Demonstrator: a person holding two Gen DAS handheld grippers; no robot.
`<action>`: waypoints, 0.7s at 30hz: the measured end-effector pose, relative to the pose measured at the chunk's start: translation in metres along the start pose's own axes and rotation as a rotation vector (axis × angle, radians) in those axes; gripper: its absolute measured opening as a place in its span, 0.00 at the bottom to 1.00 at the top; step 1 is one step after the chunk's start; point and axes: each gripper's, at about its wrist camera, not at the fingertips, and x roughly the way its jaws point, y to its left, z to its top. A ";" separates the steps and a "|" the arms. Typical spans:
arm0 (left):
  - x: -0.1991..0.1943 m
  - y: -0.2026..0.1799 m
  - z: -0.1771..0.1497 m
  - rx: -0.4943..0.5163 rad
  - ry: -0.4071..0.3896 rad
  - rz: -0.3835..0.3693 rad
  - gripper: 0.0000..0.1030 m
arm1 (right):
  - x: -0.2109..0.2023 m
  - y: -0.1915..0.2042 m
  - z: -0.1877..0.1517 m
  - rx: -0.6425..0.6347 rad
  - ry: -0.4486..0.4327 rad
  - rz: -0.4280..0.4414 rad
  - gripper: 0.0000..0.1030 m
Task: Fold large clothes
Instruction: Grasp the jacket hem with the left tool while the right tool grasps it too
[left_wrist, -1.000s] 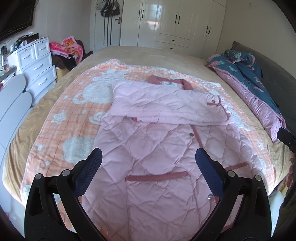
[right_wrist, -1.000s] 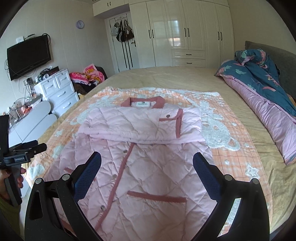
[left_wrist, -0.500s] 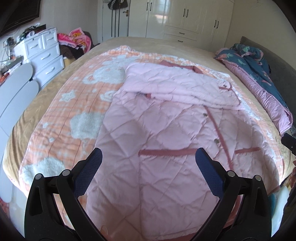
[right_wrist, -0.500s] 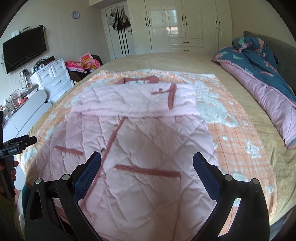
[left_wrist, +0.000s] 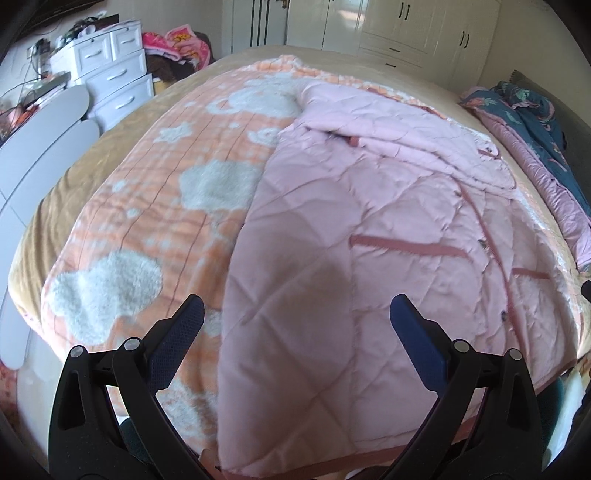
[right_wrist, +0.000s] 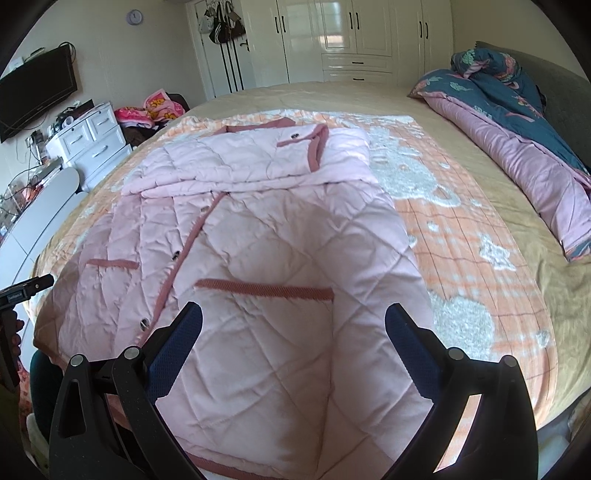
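A pink quilted robe (left_wrist: 351, 236) (right_wrist: 258, 229) with dark pink trim lies buttoned side up on an orange-and-white blanket (left_wrist: 147, 206) (right_wrist: 461, 236). Its sleeves are folded across the chest at the far end. The hem hangs at the near bed edge. My left gripper (left_wrist: 295, 314) hovers open over the hem's left corner, nothing between its fingers. My right gripper (right_wrist: 293, 321) hovers open over the hem's right part, below a pocket trim strip (right_wrist: 264, 288). The left gripper's body (right_wrist: 22, 295) shows at the left edge of the right wrist view.
A rolled blue-and-pink quilt (right_wrist: 517, 122) lies along the bed's right side. White drawers (left_wrist: 114, 77) and a pile of clothes (left_wrist: 173, 44) stand to the left. White wardrobes (right_wrist: 351, 37) line the far wall. A television (right_wrist: 37, 92) hangs on the left wall.
Both grippers have dropped lower and come closer to the robe's hem at the near bed edge. The left one has shifted toward the robe's left side. Both stay open.
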 end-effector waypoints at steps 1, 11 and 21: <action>0.001 0.002 -0.003 0.000 0.005 0.003 0.92 | 0.001 -0.002 -0.002 0.000 0.005 -0.002 0.96; 0.011 0.020 -0.023 -0.016 0.048 0.000 0.92 | 0.005 -0.030 -0.032 0.045 0.067 -0.042 0.96; 0.007 0.037 -0.042 -0.066 0.080 -0.088 0.68 | 0.007 -0.063 -0.073 0.117 0.158 -0.036 0.96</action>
